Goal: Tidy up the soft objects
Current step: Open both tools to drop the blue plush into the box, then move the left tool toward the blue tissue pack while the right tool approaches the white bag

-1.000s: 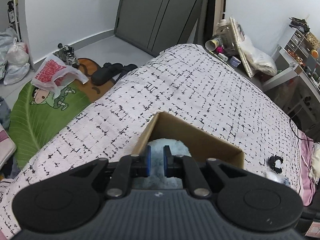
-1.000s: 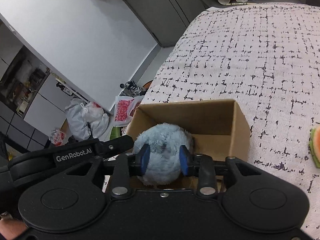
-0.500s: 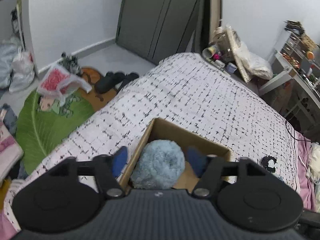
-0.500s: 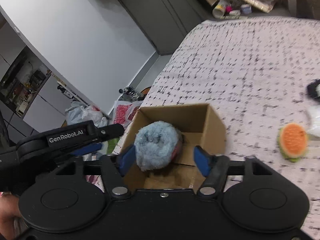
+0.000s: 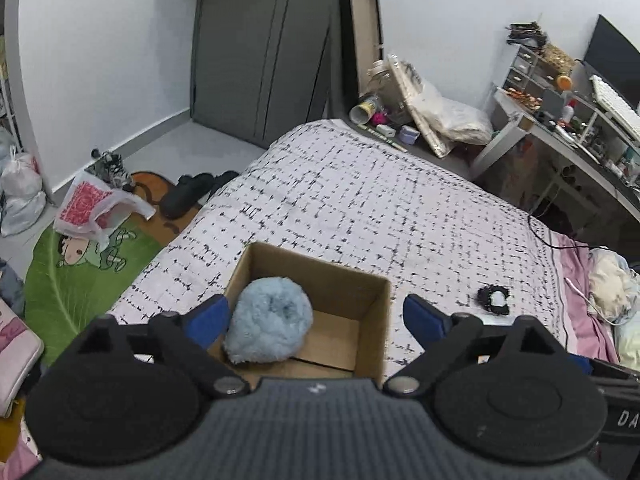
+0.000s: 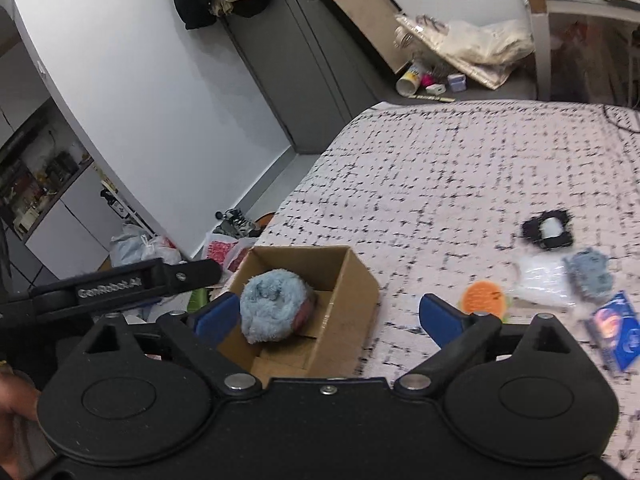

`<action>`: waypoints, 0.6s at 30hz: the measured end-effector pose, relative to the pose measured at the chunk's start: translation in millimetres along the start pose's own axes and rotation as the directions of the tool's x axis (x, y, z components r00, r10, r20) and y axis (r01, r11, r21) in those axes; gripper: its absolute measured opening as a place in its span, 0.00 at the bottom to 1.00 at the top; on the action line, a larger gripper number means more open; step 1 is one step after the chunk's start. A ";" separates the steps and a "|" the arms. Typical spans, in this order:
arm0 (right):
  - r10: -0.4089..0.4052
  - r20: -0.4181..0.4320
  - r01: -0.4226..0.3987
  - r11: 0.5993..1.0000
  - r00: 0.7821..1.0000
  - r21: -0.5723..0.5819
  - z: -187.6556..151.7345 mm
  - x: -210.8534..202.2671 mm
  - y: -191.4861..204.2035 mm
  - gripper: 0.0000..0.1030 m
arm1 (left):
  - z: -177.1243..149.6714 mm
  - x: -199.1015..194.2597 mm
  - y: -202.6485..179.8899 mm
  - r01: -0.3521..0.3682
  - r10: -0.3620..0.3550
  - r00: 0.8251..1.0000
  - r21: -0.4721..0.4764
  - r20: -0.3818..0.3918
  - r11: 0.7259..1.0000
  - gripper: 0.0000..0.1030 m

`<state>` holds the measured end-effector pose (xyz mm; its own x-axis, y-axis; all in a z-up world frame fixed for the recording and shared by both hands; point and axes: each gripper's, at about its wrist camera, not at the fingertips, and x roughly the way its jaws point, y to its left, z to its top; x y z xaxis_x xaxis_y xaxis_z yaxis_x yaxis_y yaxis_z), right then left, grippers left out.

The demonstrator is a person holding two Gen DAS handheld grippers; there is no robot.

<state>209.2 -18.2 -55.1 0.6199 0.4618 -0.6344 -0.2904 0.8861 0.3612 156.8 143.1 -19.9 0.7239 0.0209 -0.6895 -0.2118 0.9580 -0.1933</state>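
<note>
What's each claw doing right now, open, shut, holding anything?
Left claw: open, empty, above the brown cardboard box.
Right claw: open, empty; the fluffy light-blue plush ball sits in the box.

You have one cardboard box point(image 6: 344, 292) with one blue plush toy point(image 6: 272, 308) inside. On the bed point(image 6: 440, 168) you see five loose things point(image 6: 484, 298) near its right edge.

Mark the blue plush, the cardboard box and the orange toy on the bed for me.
blue plush point(image 6: 274, 306), right wrist view, middle of its fuzzy top.
cardboard box point(image 6: 352, 300), right wrist view, outer right wall.
orange toy point(image 6: 482, 298), right wrist view, centre of its orange face.
</note>
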 end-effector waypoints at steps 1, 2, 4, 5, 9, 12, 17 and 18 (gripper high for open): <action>-0.007 0.003 0.007 1.000 1.000 0.001 0.1 -4.4 -2.5 0.94 | -0.1 -3.9 -2.2 0.006 -0.006 1.000 0.005 0.008 1.000 0.91; -0.010 0.006 0.010 1.000 1.000 0.006 0.6 -8.4 -4.9 0.94 | -0.8 -7.5 -4.2 0.011 -0.011 1.000 0.009 0.014 1.000 0.92; -0.011 0.009 0.011 1.000 1.000 0.017 1.4 -16.0 -9.3 0.94 | -1.7 -13.1 -7.1 0.025 -0.025 1.000 0.015 0.018 1.000 0.97; -0.013 0.016 0.013 1.000 1.000 0.018 1.7 -21.2 -11.6 0.94 | -1.6 -15.3 -8.0 0.032 -0.033 0.999 0.017 0.021 0.999 0.97; -0.042 0.036 0.042 0.999 0.998 0.006 3.3 -38.1 -17.7 0.95 | -2.6 -24.5 -13.6 0.045 -0.045 0.999 0.029 0.028 0.999 1.00; -0.048 0.050 0.047 0.999 0.998 0.010 3.1 -48.9 -23.1 0.96 | -4.4 -30.2 -16.9 0.043 -0.044 0.999 0.035 0.031 0.998 1.00; -0.076 0.081 0.075 0.997 0.994 0.012 0.8 -65.9 -30.1 1.00 | -8.9 -37.8 -25.5 0.068 -0.070 0.997 0.051 0.033 0.996 1.00; -0.081 0.087 0.080 0.997 0.993 0.016 -0.1 -68.8 -31.6 1.00 | -9.4 -39.1 -27.7 0.076 -0.078 0.996 0.055 0.032 0.996 1.00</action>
<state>175.6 -78.0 -23.0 0.7022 0.3835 -0.5998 -0.2286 0.9194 0.3202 128.2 113.1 5.8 0.7586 -0.0443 -0.6500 -0.1198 0.9712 -0.2061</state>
